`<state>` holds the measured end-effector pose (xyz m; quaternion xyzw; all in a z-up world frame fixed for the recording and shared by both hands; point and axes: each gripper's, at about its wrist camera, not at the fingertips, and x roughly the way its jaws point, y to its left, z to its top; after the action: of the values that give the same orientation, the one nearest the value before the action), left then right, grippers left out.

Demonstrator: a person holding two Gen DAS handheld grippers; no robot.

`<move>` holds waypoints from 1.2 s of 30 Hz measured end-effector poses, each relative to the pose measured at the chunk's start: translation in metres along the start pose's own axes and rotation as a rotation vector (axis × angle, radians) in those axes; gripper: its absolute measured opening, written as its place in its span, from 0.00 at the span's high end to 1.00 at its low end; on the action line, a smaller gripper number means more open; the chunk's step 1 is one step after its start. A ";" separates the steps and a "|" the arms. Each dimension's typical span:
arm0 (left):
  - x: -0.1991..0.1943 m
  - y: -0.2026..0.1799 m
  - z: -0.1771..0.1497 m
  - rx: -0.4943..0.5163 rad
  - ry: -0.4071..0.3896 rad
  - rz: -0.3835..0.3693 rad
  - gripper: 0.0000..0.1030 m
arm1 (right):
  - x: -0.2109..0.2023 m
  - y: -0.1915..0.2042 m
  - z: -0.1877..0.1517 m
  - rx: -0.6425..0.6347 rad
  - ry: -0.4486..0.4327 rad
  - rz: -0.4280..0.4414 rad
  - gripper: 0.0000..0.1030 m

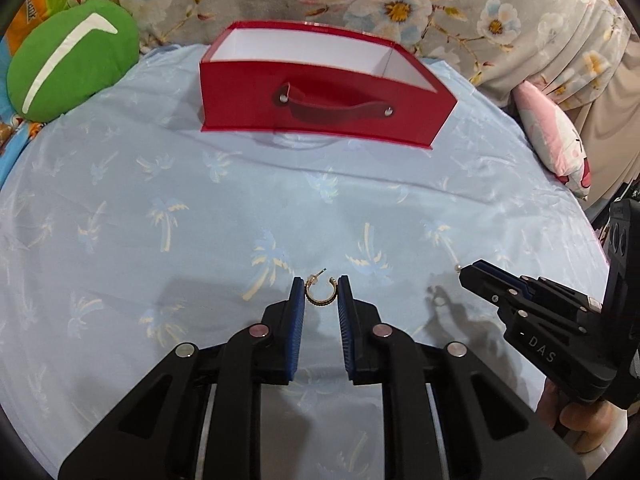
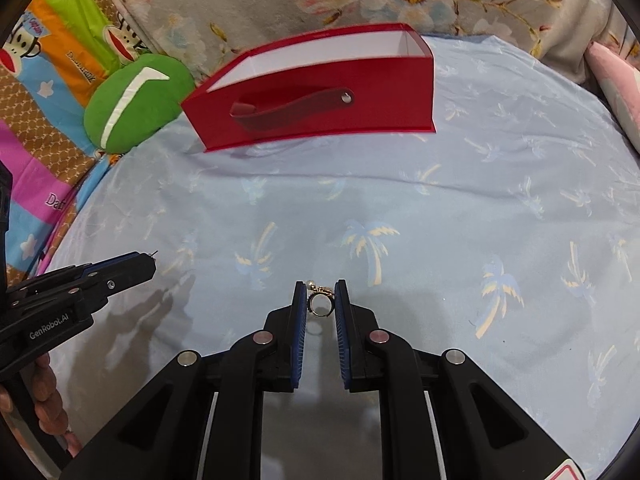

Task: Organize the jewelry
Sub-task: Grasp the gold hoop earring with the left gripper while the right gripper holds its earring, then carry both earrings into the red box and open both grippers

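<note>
My left gripper [image 1: 320,288] is shut on a gold hoop earring [image 1: 319,293], pinched between its blue pads above the blue cloth. My right gripper [image 2: 319,292] is shut on a gold ring with a pearl [image 2: 319,302]. In the left wrist view the right gripper [image 1: 466,270] comes in from the right with a small pearl at its tip. In the right wrist view the left gripper [image 2: 154,259] reaches in from the left with a thin pin poking out. An open red box [image 1: 320,92] with a white inside and a strap handle stands at the far side, also the red box [image 2: 316,88].
A blue sheet with palm trees [image 1: 200,220] covers the surface. A green cushion [image 1: 68,60] lies at the far left, a pink pillow [image 1: 556,136] at the right, and a floral blanket [image 1: 400,0] behind the box. A person's hand [image 2: 44,396] holds the left gripper.
</note>
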<state>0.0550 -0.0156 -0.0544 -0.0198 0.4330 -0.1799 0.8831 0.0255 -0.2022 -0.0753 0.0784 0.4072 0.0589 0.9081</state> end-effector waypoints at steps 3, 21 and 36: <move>-0.016 -0.002 0.007 0.002 -0.034 -0.008 0.85 | -0.015 0.006 0.006 -0.011 -0.037 0.014 0.88; -0.090 -0.001 0.094 0.020 -0.336 0.044 0.84 | -0.085 0.014 0.083 -0.072 -0.297 -0.003 0.88; -0.055 -0.008 0.207 0.057 -0.452 0.140 0.84 | -0.075 0.007 0.199 -0.110 -0.466 -0.040 0.88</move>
<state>0.1815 -0.0300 0.1186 -0.0046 0.2196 -0.1216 0.9680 0.1245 -0.2273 0.1113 0.0322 0.1845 0.0431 0.9814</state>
